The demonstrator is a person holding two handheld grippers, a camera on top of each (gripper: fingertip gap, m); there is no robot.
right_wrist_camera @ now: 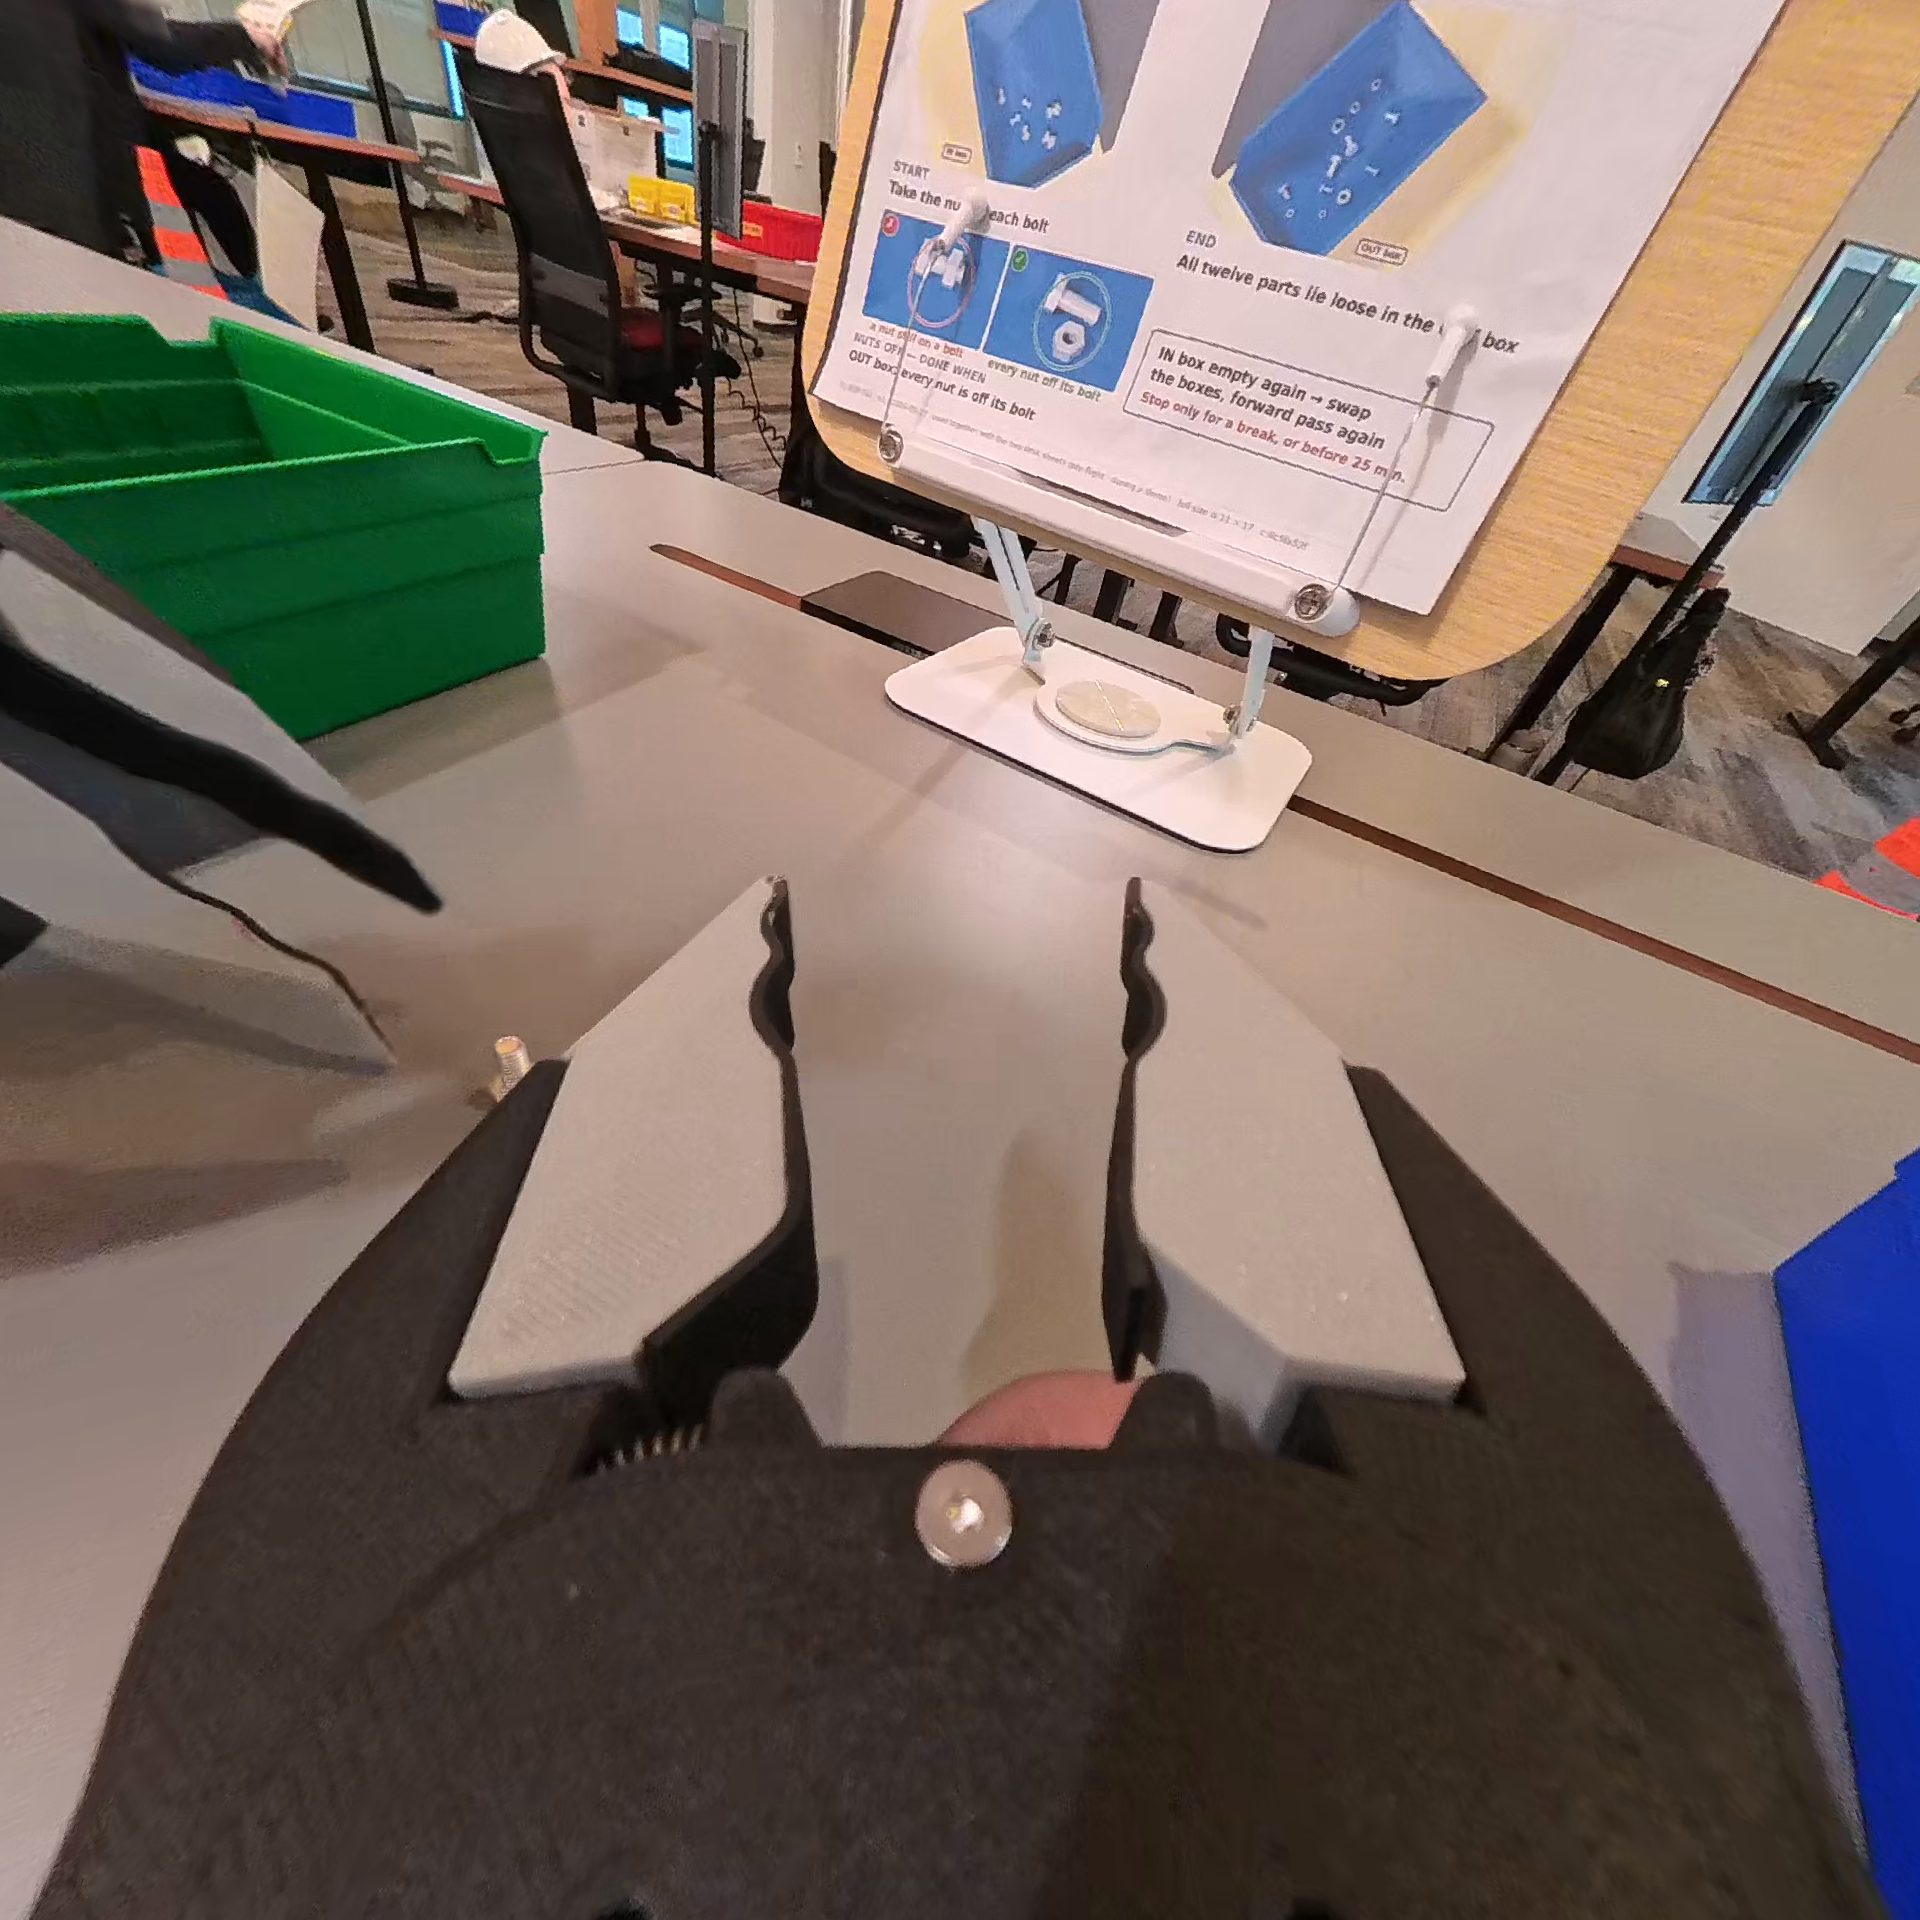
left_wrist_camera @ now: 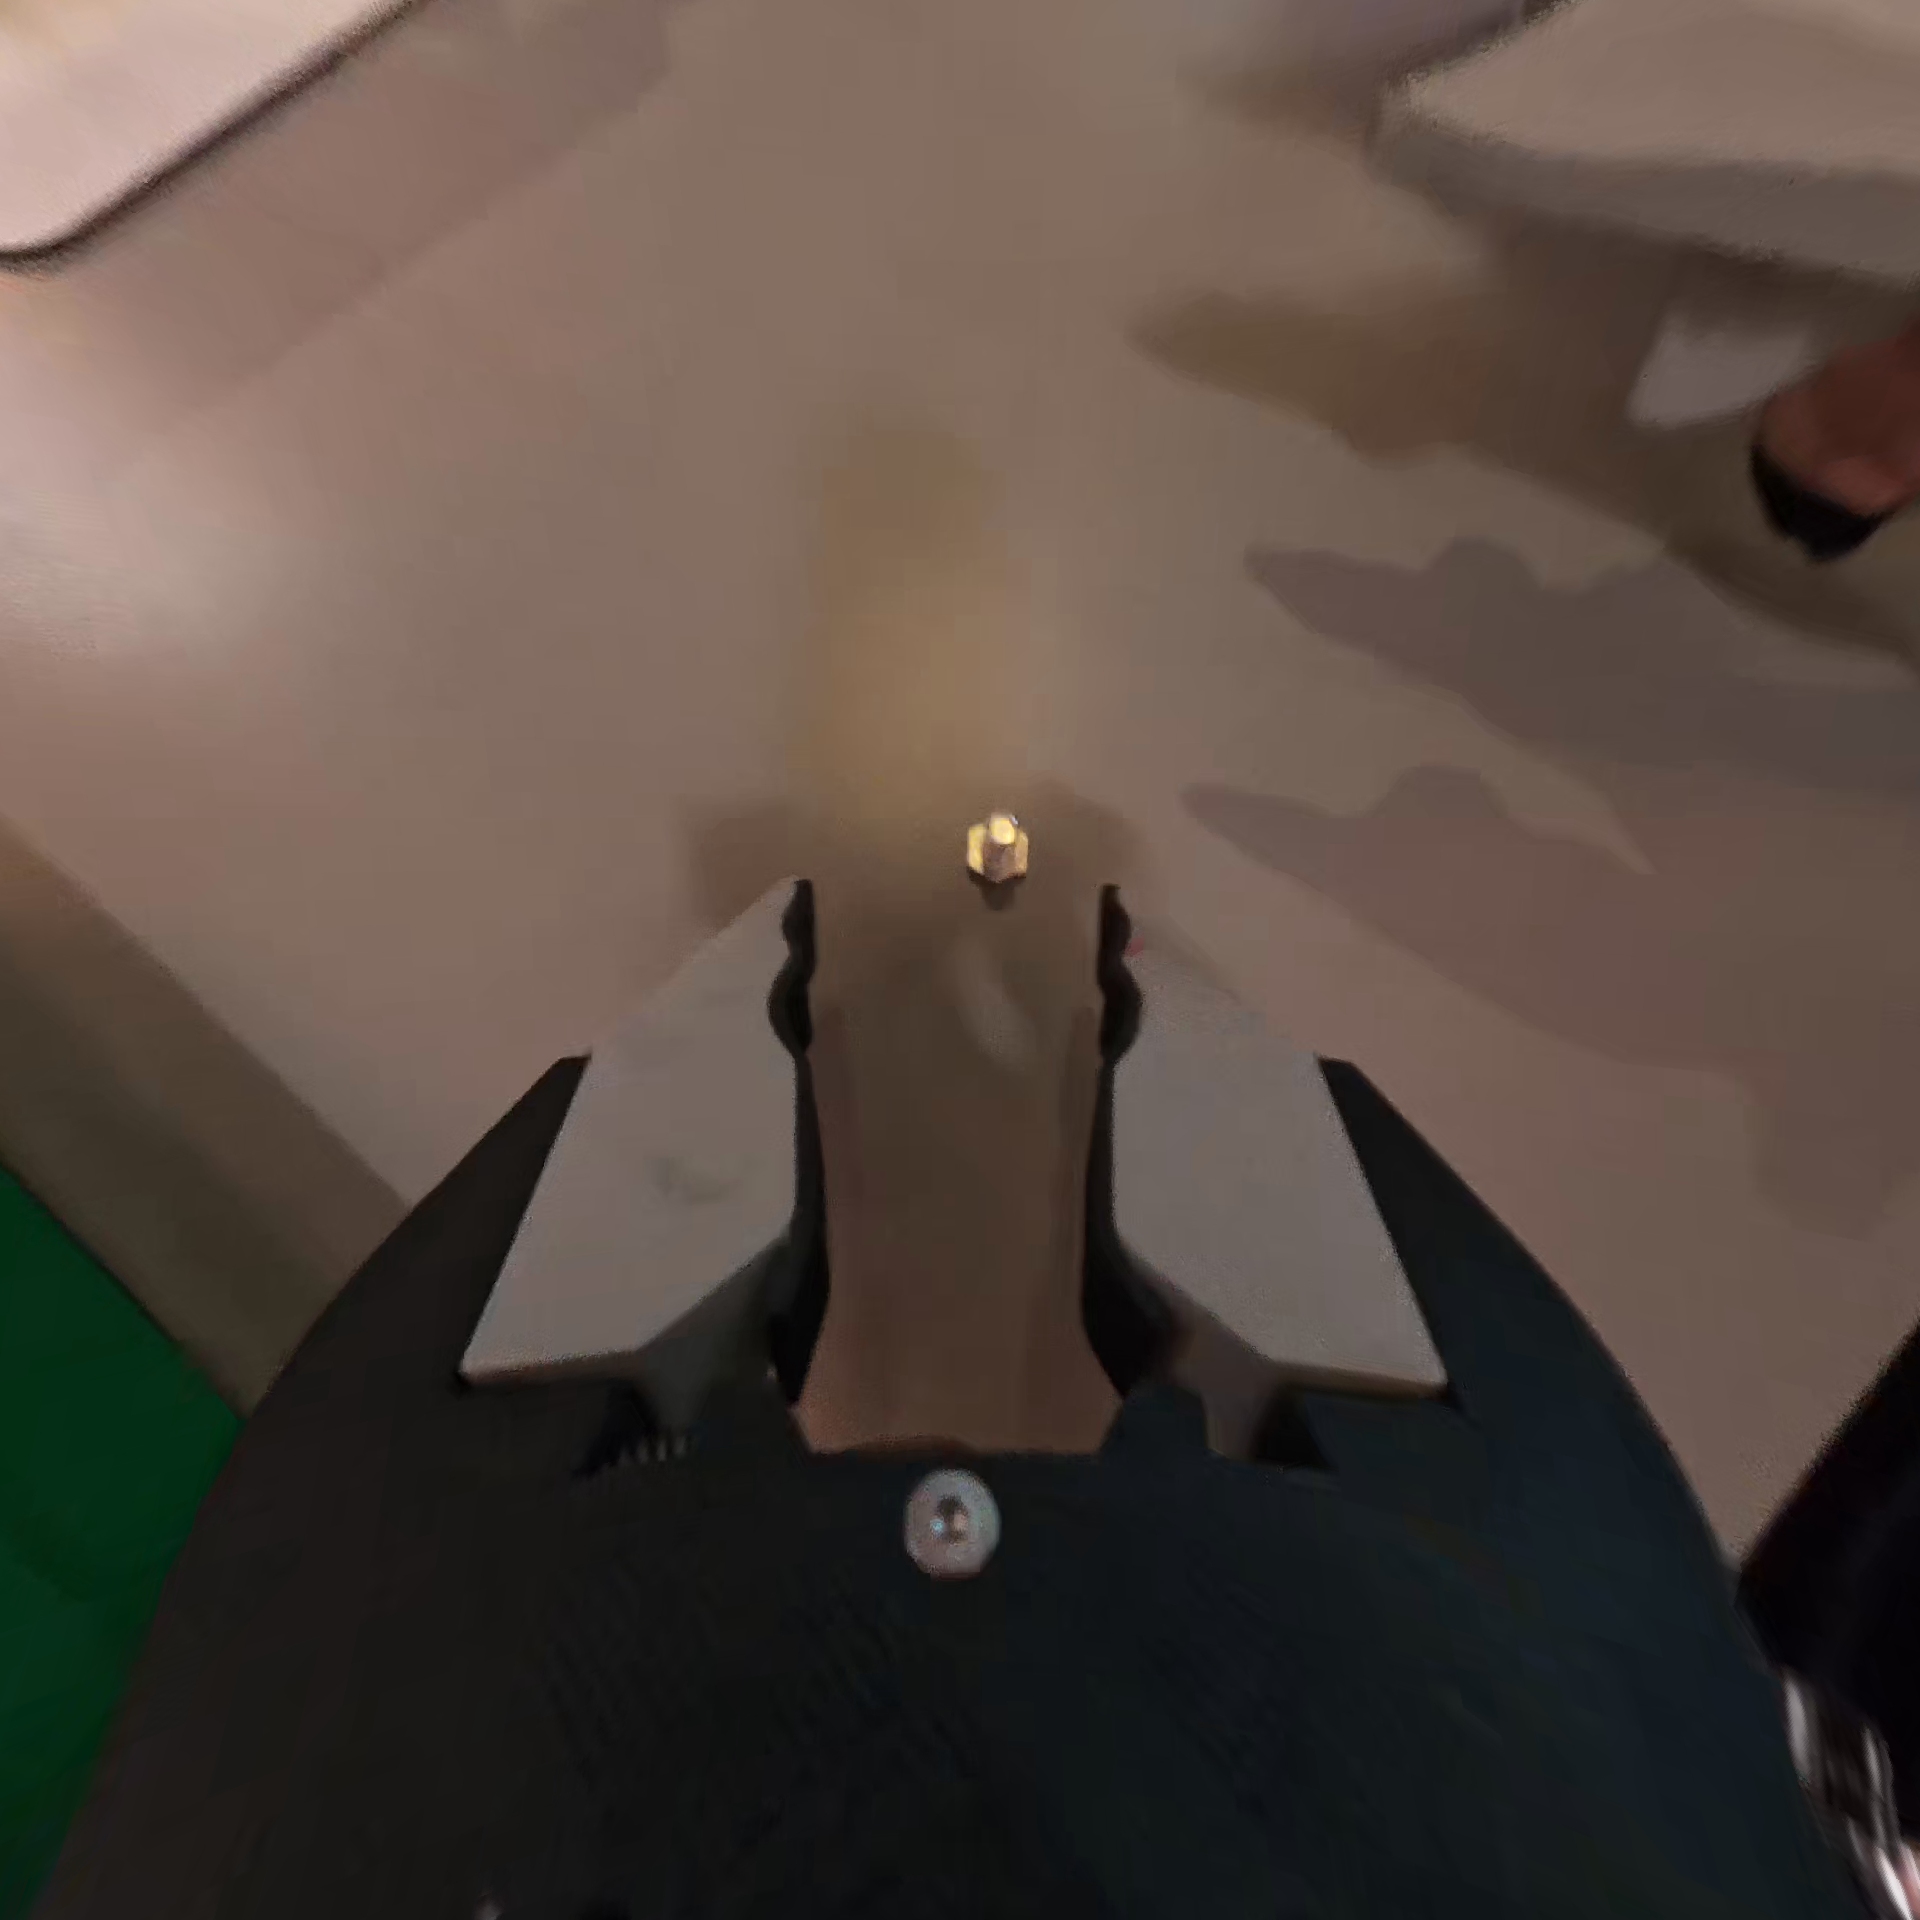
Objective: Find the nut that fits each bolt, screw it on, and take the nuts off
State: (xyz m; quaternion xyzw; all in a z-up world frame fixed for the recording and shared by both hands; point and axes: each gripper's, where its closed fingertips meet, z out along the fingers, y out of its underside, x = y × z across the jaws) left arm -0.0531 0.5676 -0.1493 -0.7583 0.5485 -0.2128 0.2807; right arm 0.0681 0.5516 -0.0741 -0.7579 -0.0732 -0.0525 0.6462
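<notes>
While the green bin sits far off at the left edge of the table, the small brass-coloured bolt stands alone on the bare tabletop, and everything about the next move depends on where it lies from each tool. In the left wrist view, the left gripper is spread wide and holds nothing, and the bolt stands just ahead of its tips, slightly toward the right-hand finger rather than dead centre. It seems to stand on its head with the long axis pointing straight up, though the picture is smeared and I cannot make out threads or a nut.

Further right, the right gripper is likewise wide apart and empty, aimed at bare table and the white stand carrying an instruction sheet. From its view the bolt peeps out beside its left shoulder, behind its tips, just under the other tool's finger. A blue box lies at the far right.

So the left tool is plainly nearer; my guess is it needs only a short push forward, nudged a little right, to close across the upright shank.
</notes>
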